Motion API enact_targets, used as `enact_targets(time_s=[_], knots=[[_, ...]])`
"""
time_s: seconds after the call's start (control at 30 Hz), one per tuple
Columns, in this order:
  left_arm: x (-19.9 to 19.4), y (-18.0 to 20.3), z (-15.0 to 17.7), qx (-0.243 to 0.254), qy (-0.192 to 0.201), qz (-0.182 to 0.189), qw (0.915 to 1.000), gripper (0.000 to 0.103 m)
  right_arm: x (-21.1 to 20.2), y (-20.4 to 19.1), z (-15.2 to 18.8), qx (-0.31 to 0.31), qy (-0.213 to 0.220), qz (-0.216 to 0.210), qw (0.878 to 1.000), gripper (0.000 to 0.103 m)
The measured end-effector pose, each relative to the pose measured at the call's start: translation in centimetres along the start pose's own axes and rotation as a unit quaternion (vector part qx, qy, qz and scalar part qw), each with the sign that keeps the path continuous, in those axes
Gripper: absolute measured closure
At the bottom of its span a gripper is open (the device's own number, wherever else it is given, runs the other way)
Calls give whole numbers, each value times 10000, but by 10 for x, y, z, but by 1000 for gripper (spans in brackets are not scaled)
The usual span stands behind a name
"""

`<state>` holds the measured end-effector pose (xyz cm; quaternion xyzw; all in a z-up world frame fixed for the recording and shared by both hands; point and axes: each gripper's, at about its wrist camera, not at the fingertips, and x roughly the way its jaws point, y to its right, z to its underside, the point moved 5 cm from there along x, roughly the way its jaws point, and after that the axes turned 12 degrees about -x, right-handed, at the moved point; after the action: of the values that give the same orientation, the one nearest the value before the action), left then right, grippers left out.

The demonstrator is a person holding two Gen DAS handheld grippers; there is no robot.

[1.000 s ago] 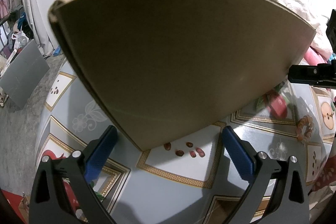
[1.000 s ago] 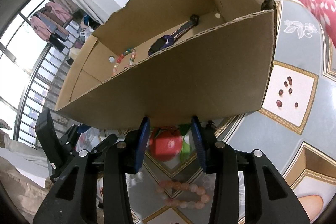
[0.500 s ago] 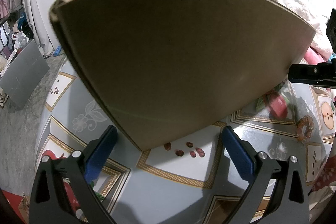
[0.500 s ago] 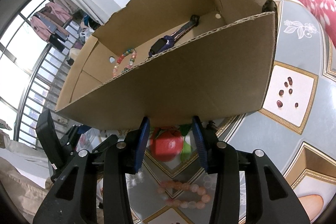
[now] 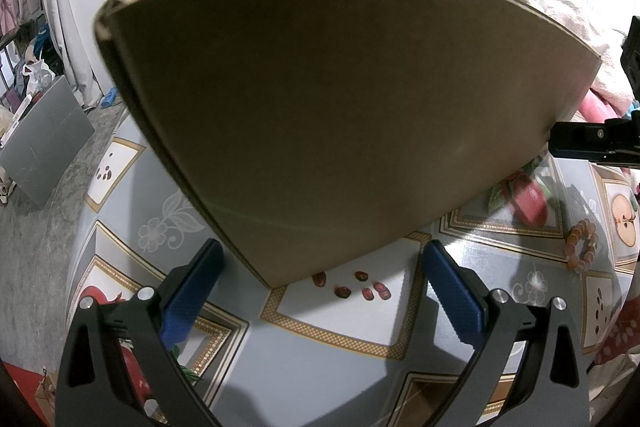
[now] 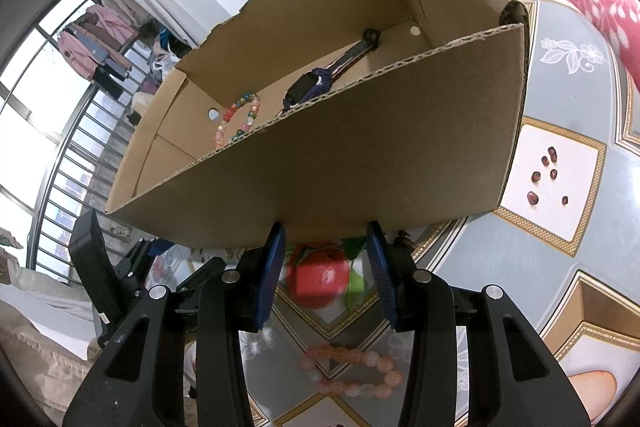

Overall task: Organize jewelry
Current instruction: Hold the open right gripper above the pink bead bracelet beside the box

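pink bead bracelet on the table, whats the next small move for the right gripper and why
Probably lower the right gripper toward the pink bead bracelet. It lies on the tablecloth, outside the cardboard box that already holds a multicoloured bracelet and a watch. The gripper is open and empty.

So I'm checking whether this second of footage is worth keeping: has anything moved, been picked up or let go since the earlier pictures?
Nothing visibly changed. Both grippers hang open and empty near the cardboard box. The watch and colourful bead bracelet lie inside it; the pink bead bracelet lies on the tablecloth.
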<state>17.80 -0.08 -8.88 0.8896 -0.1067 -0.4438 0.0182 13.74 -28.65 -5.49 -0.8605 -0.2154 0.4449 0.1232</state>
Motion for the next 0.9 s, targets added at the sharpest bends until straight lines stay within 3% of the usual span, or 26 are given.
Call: enact_targets(time_s=[0.9], knots=[[0,0,-2,-25,-6,-13,10000,6,0,0,-1,-3,-2,2,10000,61]])
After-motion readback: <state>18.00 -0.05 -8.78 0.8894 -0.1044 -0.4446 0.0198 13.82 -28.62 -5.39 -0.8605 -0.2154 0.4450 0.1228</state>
